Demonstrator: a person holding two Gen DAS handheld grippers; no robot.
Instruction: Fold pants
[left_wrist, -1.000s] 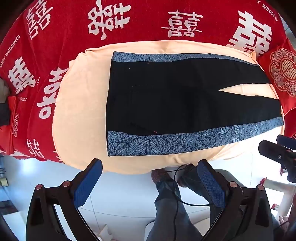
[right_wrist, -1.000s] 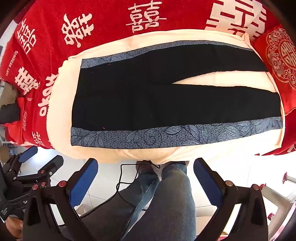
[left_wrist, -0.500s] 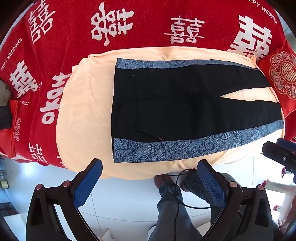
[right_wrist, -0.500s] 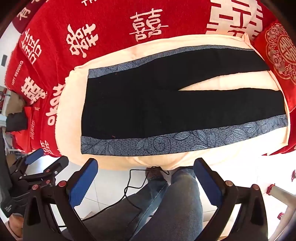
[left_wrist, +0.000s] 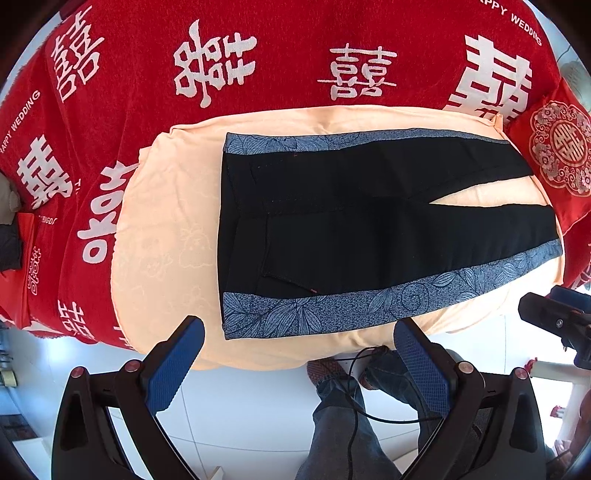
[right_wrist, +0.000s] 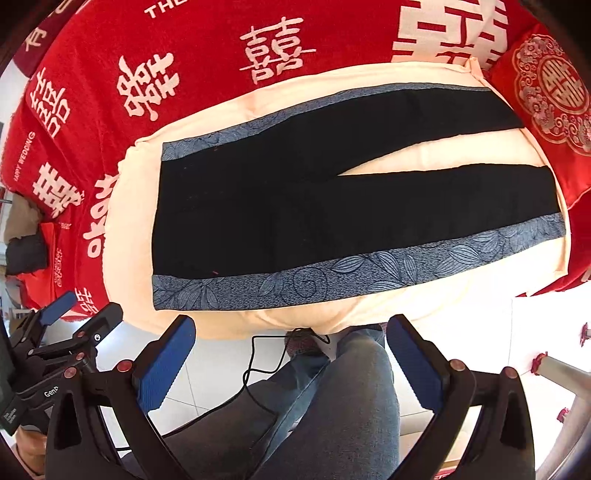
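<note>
Pants (left_wrist: 369, 229) lie flat just beyond left claw (left_wrist: 299, 354) and right claw (right_wrist: 291, 350), both spread wide.

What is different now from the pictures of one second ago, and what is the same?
Only the viewpoints shifted slightly: in both wrist views the pants sit a little lower and farther right in frame. Nothing was taken hold of or let go. The left hand-held gripper and right hand-held gripper remain open, short of the cloth. The pants still lie flat and unfolded on the peach cushion.
</note>
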